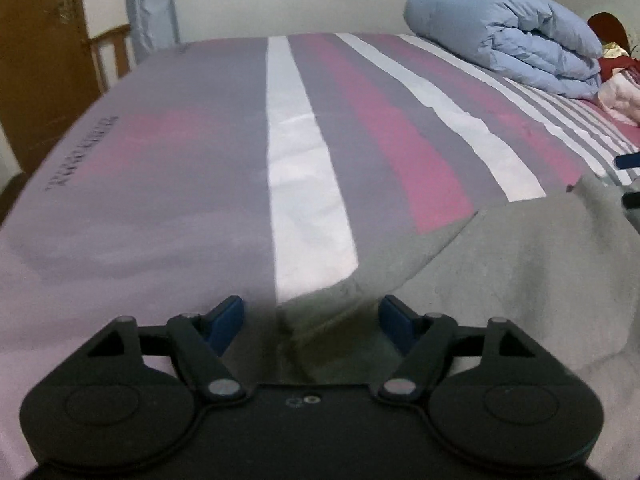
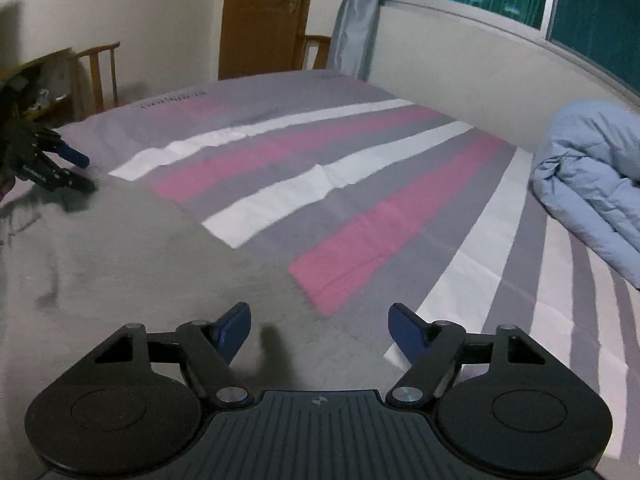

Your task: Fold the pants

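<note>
We see the grey pants (image 2: 132,264) lying flat on the near part of the bed, on top of the striped sheet (image 2: 360,184). They stretch sideways between our two tools, so their long side runs from one tool to the other. We cannot tell which end is the waist and which end is the legs.

Our left gripper (image 1: 312,320) is at one end of the pants. A folded grey corner with a thick seam sits right in the gap between its blue fingers (image 1: 224,322). The fingers stand apart and do not press on the cloth, so this tool is holding nothing yet.

Our right gripper (image 2: 320,328) is at the other end. The edge of the pants lies just under its gap. One blue finger is over the grey cloth and the other is over the sheet. These fingers stand apart too, and they grip nothing.

In the right view we can also see the left gripper far off at the side, low by the pants' edge.

We think each tool is as near to its own end as the other. We think the next move is to pinch both ends.

A rolled blue quilt (image 1: 508,36) sits far away at the back of the bed.
</note>
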`<move>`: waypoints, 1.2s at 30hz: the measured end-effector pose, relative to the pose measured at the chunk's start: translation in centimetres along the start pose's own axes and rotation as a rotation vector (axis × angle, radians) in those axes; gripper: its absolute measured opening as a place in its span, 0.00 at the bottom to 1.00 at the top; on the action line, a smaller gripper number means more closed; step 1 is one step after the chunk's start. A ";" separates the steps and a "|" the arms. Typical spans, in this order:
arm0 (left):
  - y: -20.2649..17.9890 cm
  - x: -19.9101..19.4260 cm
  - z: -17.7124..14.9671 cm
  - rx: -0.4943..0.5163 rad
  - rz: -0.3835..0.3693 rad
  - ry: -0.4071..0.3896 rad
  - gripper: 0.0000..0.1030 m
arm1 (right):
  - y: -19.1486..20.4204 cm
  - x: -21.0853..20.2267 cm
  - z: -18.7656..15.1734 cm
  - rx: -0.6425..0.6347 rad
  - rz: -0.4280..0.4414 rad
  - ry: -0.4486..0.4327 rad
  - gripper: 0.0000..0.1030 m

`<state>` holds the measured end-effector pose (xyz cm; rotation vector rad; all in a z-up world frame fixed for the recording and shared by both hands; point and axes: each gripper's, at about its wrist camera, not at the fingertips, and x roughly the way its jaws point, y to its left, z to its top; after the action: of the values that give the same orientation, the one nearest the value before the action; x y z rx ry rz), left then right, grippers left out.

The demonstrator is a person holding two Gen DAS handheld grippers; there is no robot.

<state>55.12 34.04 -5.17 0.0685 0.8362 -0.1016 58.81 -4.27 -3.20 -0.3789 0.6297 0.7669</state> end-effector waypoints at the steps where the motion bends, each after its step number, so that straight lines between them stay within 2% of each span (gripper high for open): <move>1: -0.1 0.6 0.0 0.017 -0.004 0.010 0.75 | -0.2 0.9 0.0 -0.028 0.010 0.031 0.74; 3: -0.4 1.6 0.3 0.055 0.024 0.015 0.89 | -0.1 2.9 0.0 -0.100 -0.010 0.117 0.74; 4: -0.4 1.9 0.2 0.061 0.035 0.014 0.91 | -0.2 3.8 -0.1 -0.124 -0.011 0.156 0.74; 5: -0.3 2.2 0.2 0.053 0.027 0.018 0.91 | -0.5 4.5 -0.2 -0.119 0.001 0.176 0.74; 6: -0.1 2.3 0.2 0.044 0.012 0.021 0.87 | -0.8 4.7 -0.3 -0.104 0.012 0.184 0.74; 7: 0.1 2.4 0.3 0.050 -0.011 0.018 0.67 | -1.0 4.9 -0.4 -0.098 0.018 0.188 0.74; 8: 0.1 2.1 0.5 0.069 -0.049 0.003 0.45 | -1.0 4.8 -0.5 -0.093 0.036 0.186 0.61; 9: 0.0 2.0 0.9 0.082 -0.056 -0.004 0.27 | -0.9 4.6 -0.6 -0.088 0.063 0.184 0.52; 10: -0.7 2.0 1.1 0.115 -0.041 -0.004 0.21 | -0.6 4.3 -0.7 -0.098 0.065 0.182 0.38; 11: -1.2 1.9 1.2 0.150 -0.036 -0.010 0.19 | -0.3 4.0 -0.7 -0.111 0.056 0.183 0.21; 13: -1.1 1.4 1.2 0.139 -0.042 -0.032 0.16 | -0.5 3.4 -0.6 -0.104 0.041 0.179 0.07; 18: 0.0 -2.8 -0.2 0.102 -0.099 -0.168 0.11 | 0.4 -1.7 -0.1 -0.074 0.022 0.082 0.05; 22: -0.1 -8.5 -0.6 0.116 -0.136 -0.328 0.10 | 2.6 -7.3 0.1 -0.116 -0.003 -0.012 0.05; 28: -1.2 -16.5 -2.9 0.220 -0.172 -0.443 0.09 | 8.8 -16.8 -1.5 -0.237 -0.063 -0.105 0.05; 32: -3.5 -20.1 -7.0 0.291 -0.179 -0.452 0.09 | 14.1 -20.9 -5.5 -0.305 -0.085 -0.102 0.05; 35: -4.8 -20.4 -11.1 0.268 -0.167 -0.375 0.12 | 17.6 -22.7 -10.5 -0.249 -0.104 -0.081 0.05; 36: -5.3 -20.3 -12.8 0.242 -0.157 -0.338 0.21 | 18.4 -23.1 -12.1 -0.201 -0.101 -0.074 0.05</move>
<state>31.57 31.38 1.27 0.2075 0.4871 -0.3523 27.78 -10.47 0.94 -0.5601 0.4619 0.7464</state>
